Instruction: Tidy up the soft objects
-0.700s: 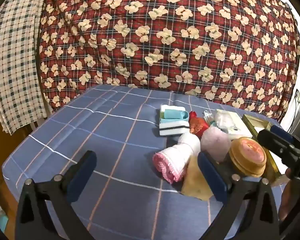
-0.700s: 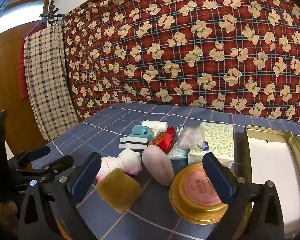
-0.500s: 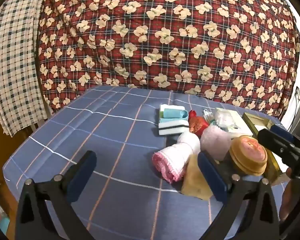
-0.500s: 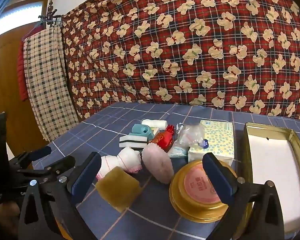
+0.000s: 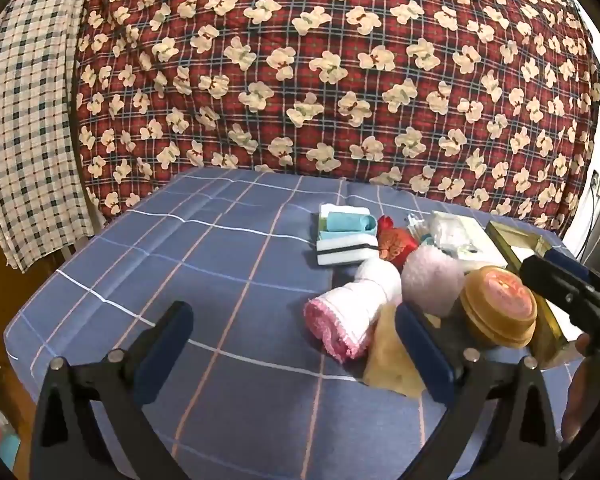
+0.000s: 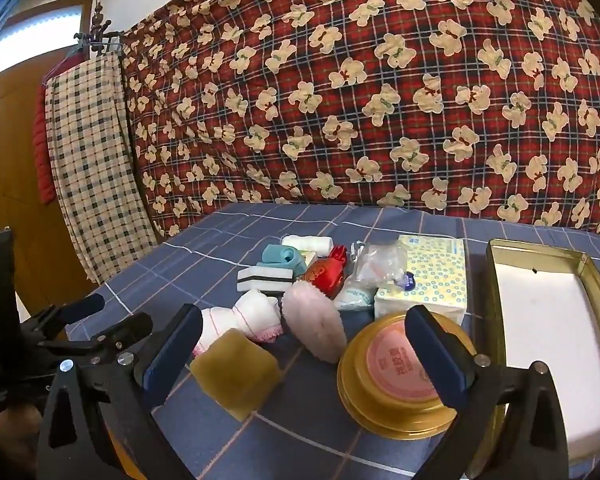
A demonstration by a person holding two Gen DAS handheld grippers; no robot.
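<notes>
A cluster of soft items lies on the blue plaid bed sheet [image 5: 220, 264]: a rolled white and pink towel [image 5: 350, 312] [image 6: 240, 320], a fluffy pink puff [image 5: 432, 280] [image 6: 314, 320], a yellow sponge [image 5: 388, 360] [image 6: 236, 372], a black-striped white sponge [image 5: 346, 250] [image 6: 265, 278], a teal roll [image 5: 350, 222] [image 6: 282, 256] and a red pouch [image 5: 394, 242] [image 6: 326, 274]. My left gripper [image 5: 292, 340] is open and empty, just short of the towel. My right gripper [image 6: 304, 356] is open and empty, near the yellow sponge and a round gold tin [image 6: 396, 372] [image 5: 498, 304].
An open gold rectangular tin [image 6: 548, 320] with a white lining sits at the right. A tissue pack [image 6: 432, 276] and a clear plastic bag [image 6: 376, 264] lie behind the tin. A red bear-print quilt [image 5: 340, 80] stands behind the bed; a checked cloth [image 6: 88, 160] hangs left.
Both grippers have drifted only slightly. No object has moved, and neither gripper has closed.
</notes>
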